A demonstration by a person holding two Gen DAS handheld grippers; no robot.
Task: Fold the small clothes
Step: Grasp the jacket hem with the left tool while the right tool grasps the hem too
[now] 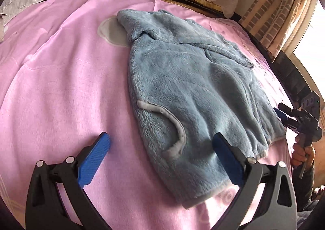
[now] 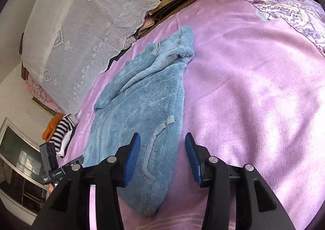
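Item: blue fleece jacket (image 1: pixel 193 96), small, lying flat on a pink blanket (image 1: pixel 61 91) that covers the bed. The hood end points toward the far edge of the bed; the hem lies nearest the grippers. A pale curved pocket trim (image 1: pixel 172 126) shows on the near half. One sleeve is folded across the body.

Containers: no box, basket or bin shows in either view.

Left gripper (image 1: pixel 160 161): jaws wide open, holding nothing. One blue pad is over the bare blanket, the other over the jacket near the hem (touching or just above, I cannot tell).

Right gripper (image 2: pixel 162 158): jaws partly open, gripping nothing. The jacket's hem end, with the pocket trim, lies between and below the pads, which do not press on it. In the left wrist view this gripper shows at the jacket's far side, with a hand (image 1: pixel 302 150) on its handle.

Surroundings: white lace cloth (image 2: pixel 81 37) over furniture beyond the bed; floral quilt (image 2: pixel 284 10); striped clothes (image 2: pixel 63 128) at the bed's edge.
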